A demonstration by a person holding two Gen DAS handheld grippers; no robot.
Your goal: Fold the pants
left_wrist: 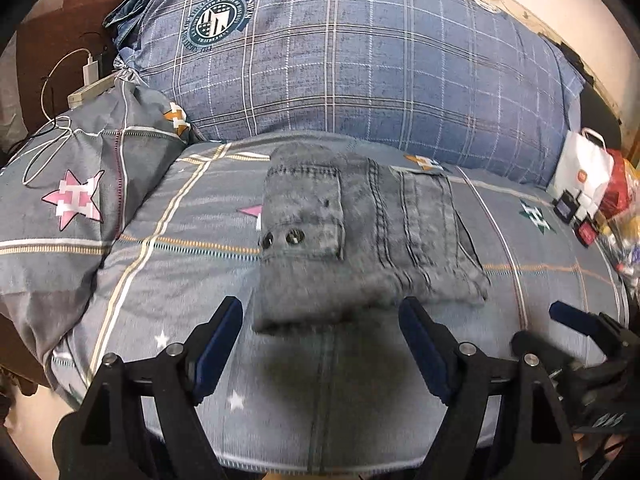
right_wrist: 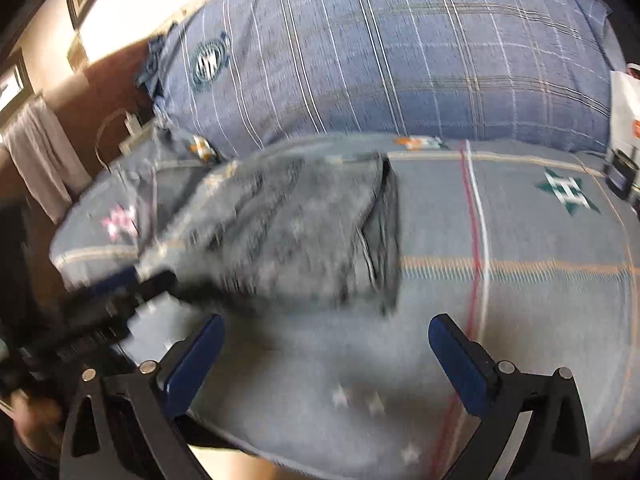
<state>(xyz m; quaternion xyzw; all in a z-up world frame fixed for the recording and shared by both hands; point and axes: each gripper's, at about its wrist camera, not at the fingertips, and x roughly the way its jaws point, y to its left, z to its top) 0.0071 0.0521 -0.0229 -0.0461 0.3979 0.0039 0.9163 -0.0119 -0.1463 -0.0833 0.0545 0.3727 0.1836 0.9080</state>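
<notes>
The grey denim pants [left_wrist: 360,232] lie folded into a compact bundle on the bed, waistband button and a back pocket facing up. They also show, blurred, in the right wrist view [right_wrist: 288,236]. My left gripper [left_wrist: 320,320] is open and empty, its blue-padded fingers just short of the bundle's near edge. My right gripper [right_wrist: 326,340] is open and empty, near the bundle's right near corner; it also shows at the right edge of the left wrist view [left_wrist: 576,320].
The bed has a grey star-patterned sheet [left_wrist: 200,280]. A large blue plaid pillow [left_wrist: 360,60] lies behind the pants. A grey pillow [left_wrist: 72,200] with a white cable is at left. A white bag [left_wrist: 584,172] and small items sit at right.
</notes>
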